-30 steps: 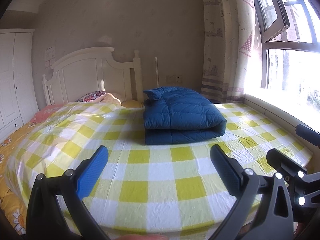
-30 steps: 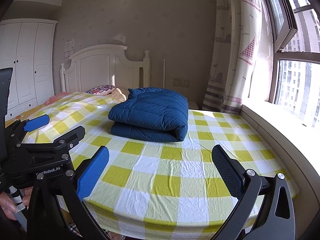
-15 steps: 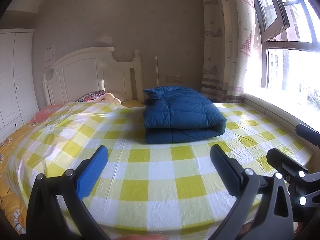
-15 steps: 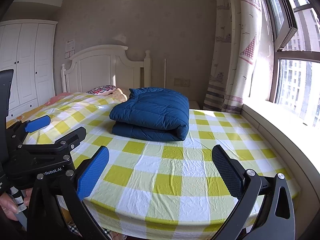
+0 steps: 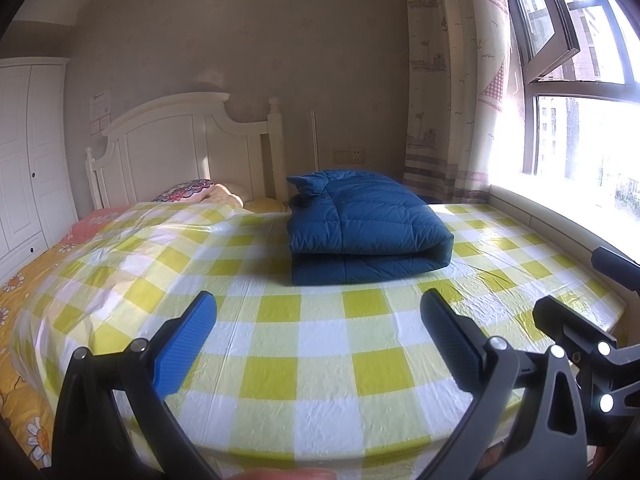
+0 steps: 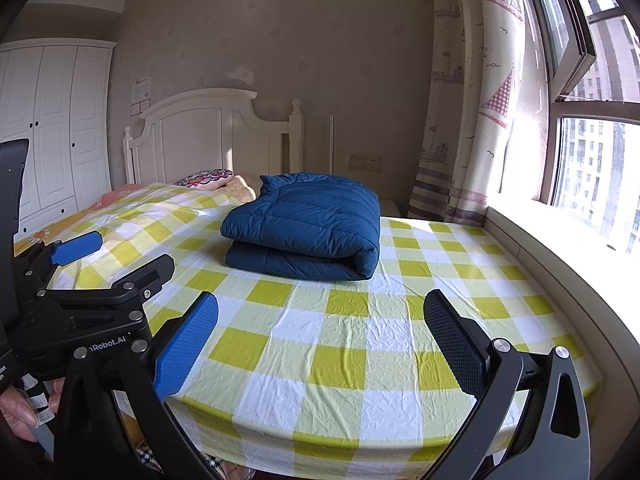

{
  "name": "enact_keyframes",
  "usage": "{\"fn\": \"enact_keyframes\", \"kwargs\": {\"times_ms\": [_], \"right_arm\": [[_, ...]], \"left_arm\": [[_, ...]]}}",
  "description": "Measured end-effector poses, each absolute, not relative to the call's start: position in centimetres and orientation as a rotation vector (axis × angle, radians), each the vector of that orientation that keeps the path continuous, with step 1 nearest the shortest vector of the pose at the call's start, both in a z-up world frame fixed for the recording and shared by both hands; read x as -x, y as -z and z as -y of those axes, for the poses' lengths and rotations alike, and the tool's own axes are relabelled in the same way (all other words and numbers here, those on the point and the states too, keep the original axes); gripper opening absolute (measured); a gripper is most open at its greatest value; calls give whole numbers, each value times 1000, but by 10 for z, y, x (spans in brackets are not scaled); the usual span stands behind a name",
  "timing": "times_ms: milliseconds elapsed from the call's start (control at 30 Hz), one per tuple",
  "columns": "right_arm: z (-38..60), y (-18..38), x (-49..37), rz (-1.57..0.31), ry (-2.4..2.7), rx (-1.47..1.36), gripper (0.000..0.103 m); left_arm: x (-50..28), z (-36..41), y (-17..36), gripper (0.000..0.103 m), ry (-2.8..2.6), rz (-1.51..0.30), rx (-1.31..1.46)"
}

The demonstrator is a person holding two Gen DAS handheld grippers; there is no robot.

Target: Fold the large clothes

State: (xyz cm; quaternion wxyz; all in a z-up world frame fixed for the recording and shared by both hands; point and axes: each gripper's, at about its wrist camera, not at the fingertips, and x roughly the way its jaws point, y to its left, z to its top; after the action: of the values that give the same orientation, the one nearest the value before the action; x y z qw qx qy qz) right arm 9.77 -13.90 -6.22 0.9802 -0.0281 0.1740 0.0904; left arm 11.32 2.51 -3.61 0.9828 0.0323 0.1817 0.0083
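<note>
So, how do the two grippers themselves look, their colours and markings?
Each gripper, left gripper and right gripper, has a black frame with silver screws, one blue textured pad and one black pad. White "Robot.AI" lettering shows on the left one in the right wrist view.

- At the lower left of the right wrist view we see only part of a hand (image 6: 18,410); the frame edge cuts off the rest.
- The notice (image 6: 141,89) on the wall above the headboard is too small for us to read.
- The folded blue down jacket (image 5: 362,226) hides the bed's far right corner from us.
- Outside the window (image 5: 580,136), glare washes out detail.
</note>
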Motion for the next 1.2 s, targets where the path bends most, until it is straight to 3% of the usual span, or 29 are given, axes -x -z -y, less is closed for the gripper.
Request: {"fn": "enact_keyframes", "kwargs": {"times_ms": [933,1200], "right_arm": [[138,59,-102,-349,-194,65,99],[148,76,-142,-420,-191,68,99]], "left_arm": [[-110,-37,37,101,4,-360,-70],[-156,-48,59,101,52,-461,-61]]}}
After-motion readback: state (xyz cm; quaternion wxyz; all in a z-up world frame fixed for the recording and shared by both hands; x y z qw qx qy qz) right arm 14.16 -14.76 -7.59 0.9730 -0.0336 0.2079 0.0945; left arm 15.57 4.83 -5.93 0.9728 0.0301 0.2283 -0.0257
